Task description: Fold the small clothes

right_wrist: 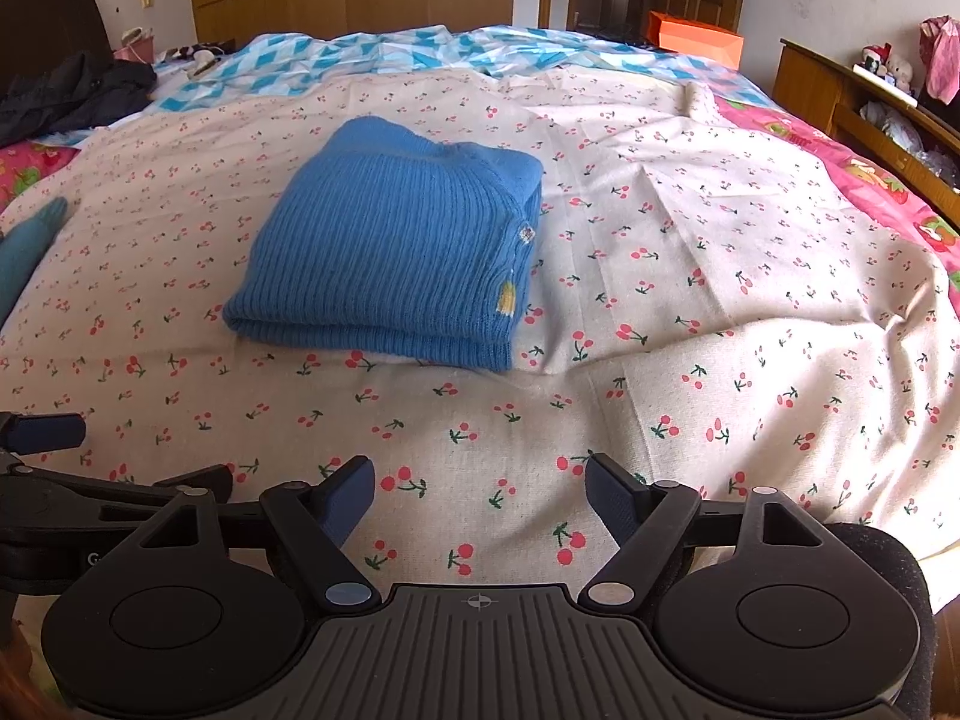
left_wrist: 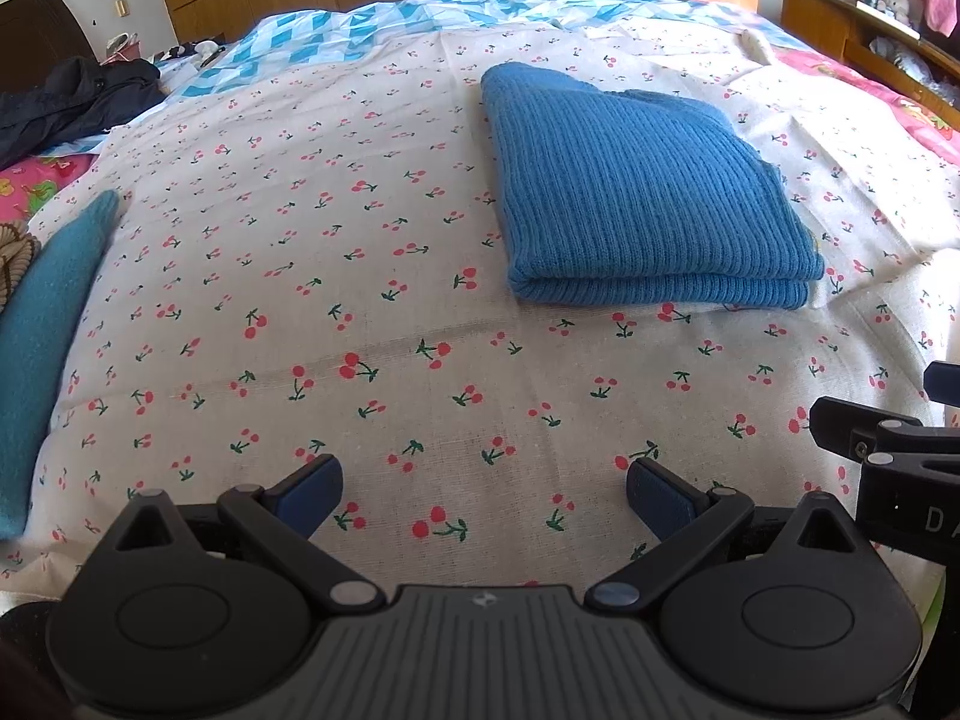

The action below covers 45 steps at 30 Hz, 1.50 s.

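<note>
Blue ribbed sweater (right_wrist: 390, 252) folded into a neat rectangle, lying flat on the cherry-print sheet (right_wrist: 690, 360) mid-bed, doubled edge toward the cameras, a small yellow and white patch showing on its right side. Teal garment (left_wrist: 42, 324) off at the sheet's left edge, well apart. Left gripper (left_wrist: 483, 489) and right gripper (right_wrist: 480, 495) hovering side by side short of the sweater, jaws spread, nothing between them
</note>
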Each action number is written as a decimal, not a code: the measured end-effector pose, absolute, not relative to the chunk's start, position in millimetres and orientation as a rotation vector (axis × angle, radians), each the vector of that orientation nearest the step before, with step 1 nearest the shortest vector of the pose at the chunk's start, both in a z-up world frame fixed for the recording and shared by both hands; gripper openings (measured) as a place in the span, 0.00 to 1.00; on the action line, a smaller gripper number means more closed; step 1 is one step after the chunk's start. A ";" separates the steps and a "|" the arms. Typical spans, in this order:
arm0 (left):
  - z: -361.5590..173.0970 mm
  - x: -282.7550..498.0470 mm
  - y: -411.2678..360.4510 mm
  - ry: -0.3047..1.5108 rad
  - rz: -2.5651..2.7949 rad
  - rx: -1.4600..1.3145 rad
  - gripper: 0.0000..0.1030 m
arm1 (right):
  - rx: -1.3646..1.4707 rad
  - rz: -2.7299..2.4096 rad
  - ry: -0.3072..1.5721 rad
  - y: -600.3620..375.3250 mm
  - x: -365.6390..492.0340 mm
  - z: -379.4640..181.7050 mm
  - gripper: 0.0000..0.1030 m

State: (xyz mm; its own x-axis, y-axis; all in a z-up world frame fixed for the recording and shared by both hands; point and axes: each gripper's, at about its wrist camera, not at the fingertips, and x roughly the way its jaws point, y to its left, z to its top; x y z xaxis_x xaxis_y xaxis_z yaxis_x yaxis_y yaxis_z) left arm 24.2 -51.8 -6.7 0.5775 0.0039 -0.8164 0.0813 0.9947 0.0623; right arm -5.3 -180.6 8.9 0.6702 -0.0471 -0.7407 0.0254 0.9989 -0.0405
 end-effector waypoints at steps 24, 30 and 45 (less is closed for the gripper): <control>-5.4 25.1 -48.5 0.960 -0.040 0.081 1.00 | -0.035 -0.047 0.871 -178.6 0.0 6.5 0.80; -6.1 26.0 -46.7 0.969 -0.040 0.070 1.00 | -0.014 -0.035 0.880 -179.1 4.3 8.0 0.80; -6.7 26.7 -45.6 0.976 -0.022 0.074 1.00 | 0.003 -0.044 0.921 -181.8 6.5 -2.3 0.81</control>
State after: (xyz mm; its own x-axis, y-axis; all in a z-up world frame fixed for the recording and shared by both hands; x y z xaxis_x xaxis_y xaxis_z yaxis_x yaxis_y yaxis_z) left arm 26.7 -45.6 -6.7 0.5604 0.0141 -0.8281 0.0522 0.9973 0.0523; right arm 6.5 -181.8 -2.3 0.6042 -0.0371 -0.7959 0.0396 0.9991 -0.0165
